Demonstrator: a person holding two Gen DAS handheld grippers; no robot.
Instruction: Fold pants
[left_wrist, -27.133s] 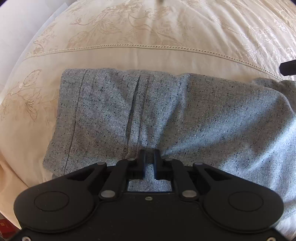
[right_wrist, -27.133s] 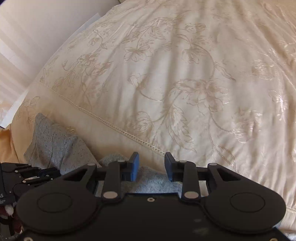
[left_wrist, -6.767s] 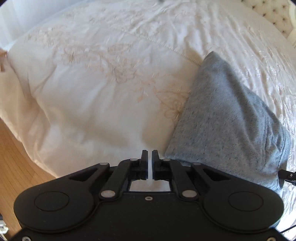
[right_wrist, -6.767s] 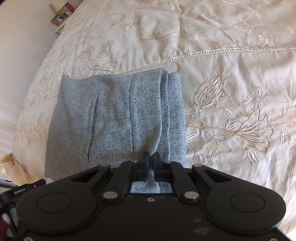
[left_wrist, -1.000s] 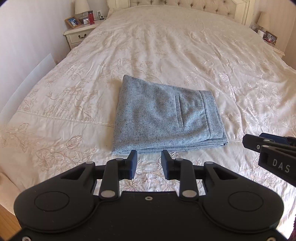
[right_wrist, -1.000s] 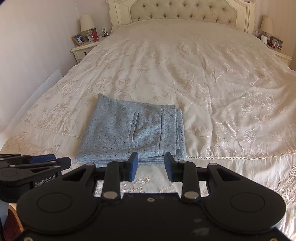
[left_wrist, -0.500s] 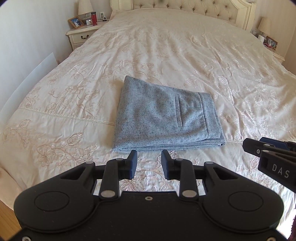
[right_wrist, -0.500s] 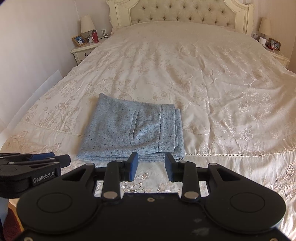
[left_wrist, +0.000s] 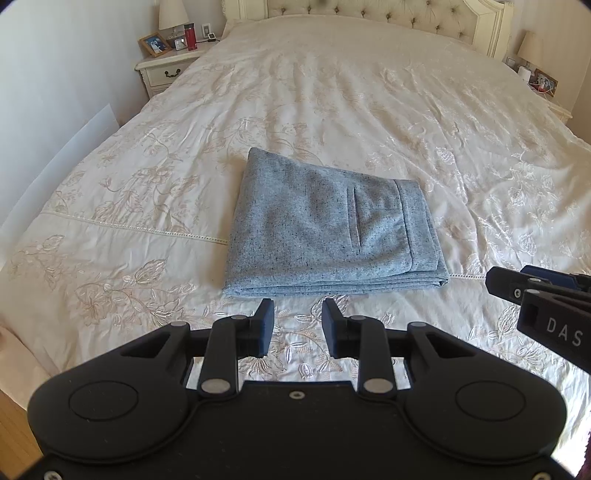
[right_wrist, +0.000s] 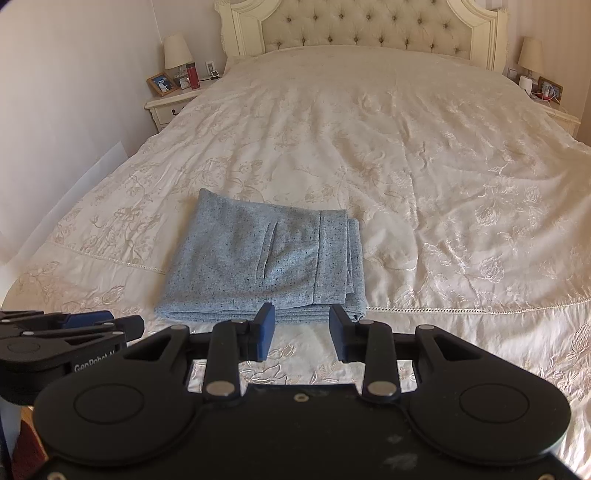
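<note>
The grey pants (left_wrist: 325, 229) lie folded into a flat rectangle on the bedspread (left_wrist: 369, 110), near the foot edge of the bed and toward its left side, straddling the lace seam that runs across the cover. The stacked fold edges face the foot edge; the waistband side, with a welt pocket, faces right. The left gripper (left_wrist: 297, 326) and the right gripper (right_wrist: 302, 331) both hang above the foot edge, short of the pants, jaws parted and empty, touching no cloth. Wide bare bedspread stretches beyond the pants to the tufted headboard (right_wrist: 369, 26) and off to the right edge. A nightstand (right_wrist: 170, 107) stands by the left head corner; small items on it are hard to make out.
</note>
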